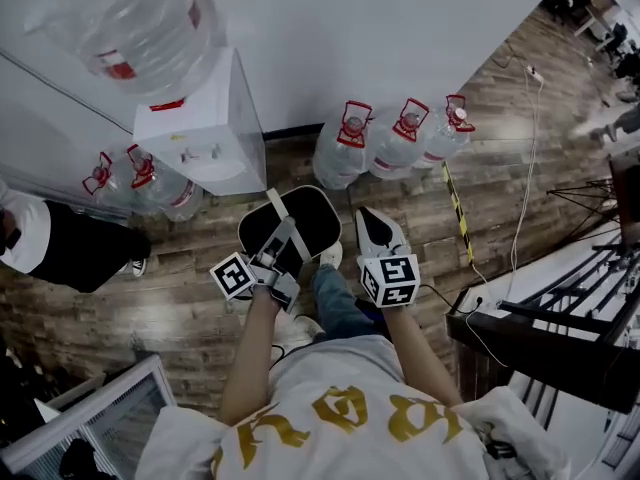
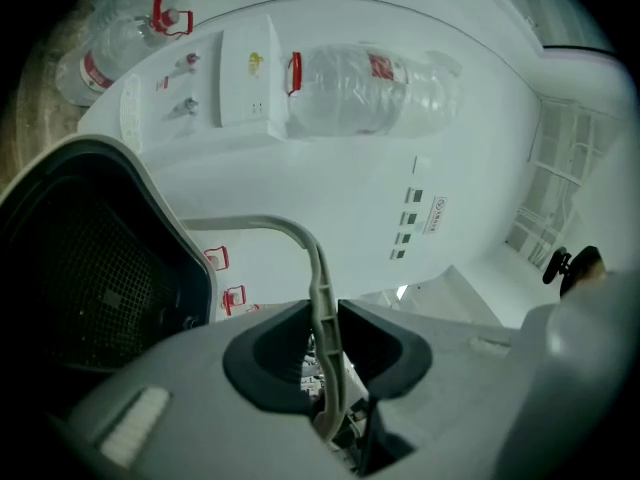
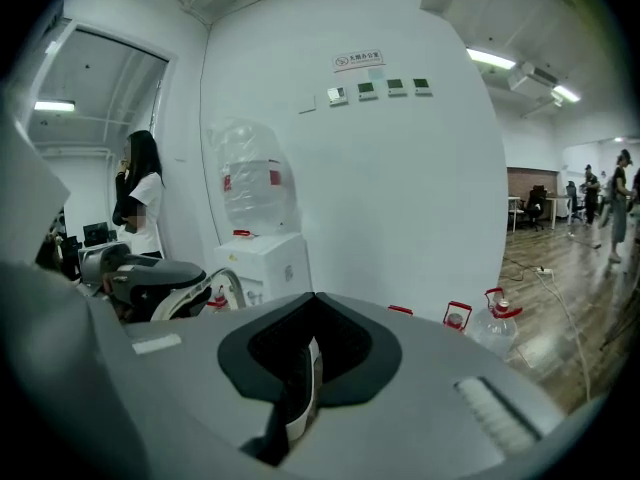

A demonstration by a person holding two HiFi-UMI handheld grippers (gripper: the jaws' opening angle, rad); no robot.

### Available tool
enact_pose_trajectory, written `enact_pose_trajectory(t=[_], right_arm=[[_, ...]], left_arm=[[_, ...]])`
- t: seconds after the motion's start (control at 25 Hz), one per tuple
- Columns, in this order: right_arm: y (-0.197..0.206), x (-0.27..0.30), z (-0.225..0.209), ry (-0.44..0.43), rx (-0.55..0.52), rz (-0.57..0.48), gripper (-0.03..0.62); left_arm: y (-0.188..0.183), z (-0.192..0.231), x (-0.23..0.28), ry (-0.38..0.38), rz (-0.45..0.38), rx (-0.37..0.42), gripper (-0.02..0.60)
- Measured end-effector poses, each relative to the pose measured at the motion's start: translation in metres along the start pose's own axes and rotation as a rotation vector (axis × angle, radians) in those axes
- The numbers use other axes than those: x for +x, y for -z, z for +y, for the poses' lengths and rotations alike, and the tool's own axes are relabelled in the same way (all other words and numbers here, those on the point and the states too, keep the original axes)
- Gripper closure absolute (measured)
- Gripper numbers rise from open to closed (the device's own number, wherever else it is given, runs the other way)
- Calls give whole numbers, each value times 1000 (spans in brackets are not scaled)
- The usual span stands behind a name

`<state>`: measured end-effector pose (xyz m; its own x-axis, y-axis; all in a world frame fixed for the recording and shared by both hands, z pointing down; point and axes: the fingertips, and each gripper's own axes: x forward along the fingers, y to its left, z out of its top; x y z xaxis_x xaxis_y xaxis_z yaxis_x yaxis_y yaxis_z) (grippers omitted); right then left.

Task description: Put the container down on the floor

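Plainly, the left tongs (image 2: 325, 343) are clamped on the pale handle (image 2: 318, 268) of the black container (image 1: 305, 213), which hangs clear of the wooden floor (image 1: 190, 308), just in front of the person's knee. The right tongs (image 3: 310, 353) are pressed together with nothing in them, beside the container's right rim. Beyond stand a water dispenser (image 1: 205, 133) and water jugs (image 1: 395, 138) along the wall. Bare boards lie to the left.
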<state>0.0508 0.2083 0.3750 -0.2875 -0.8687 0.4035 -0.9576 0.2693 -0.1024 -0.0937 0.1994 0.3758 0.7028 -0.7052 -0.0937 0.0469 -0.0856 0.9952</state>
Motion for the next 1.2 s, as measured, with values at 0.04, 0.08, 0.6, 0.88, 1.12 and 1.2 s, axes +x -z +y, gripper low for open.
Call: enact_pose_trajectory(t=[0.04,0.08,0.6,0.88,1.12,1.2], right_arm=[[-5,13,-5,-8,-5,4,568],[-9,26,-10,-17,-11,9,568],[-38,150,-76,-83,-12,60,568],[-47,179,-91,-105,9,57,568],[-47,198,-100,-106,42,60,568],[-43,201,-102,-102,52,69,568]], left_arm=[[-7,6,9,-9,-1,-5,495],[-14,12,19,-20,-4,-10,497],[-88,55,131,-77,-8,2,500],[-113,65,166,-86,-21,15,500],[-129,75,181,-97,-27,30,500],[-131,80,182,-106,-30,23,500]])
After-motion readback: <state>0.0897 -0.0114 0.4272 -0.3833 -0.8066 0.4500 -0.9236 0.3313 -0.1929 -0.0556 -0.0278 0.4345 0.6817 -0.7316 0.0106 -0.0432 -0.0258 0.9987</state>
